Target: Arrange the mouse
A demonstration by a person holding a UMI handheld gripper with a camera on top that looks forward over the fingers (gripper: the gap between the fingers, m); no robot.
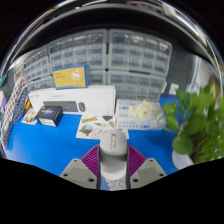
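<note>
A light grey computer mouse (115, 146) sits between my two fingers, its front end pointing away from me. The purple pads (96, 158) press against both its sides, so my gripper (114, 163) is shut on the mouse. It is held above the blue table top (40, 145). A patterned mouse pad or card (99, 124) lies on the table just beyond the mouse.
A long white box (72, 99) stands at the back left with a small black box (50, 115) in front of it. A green potted plant (200, 125) stands at the right. White shelving (110, 55) fills the background.
</note>
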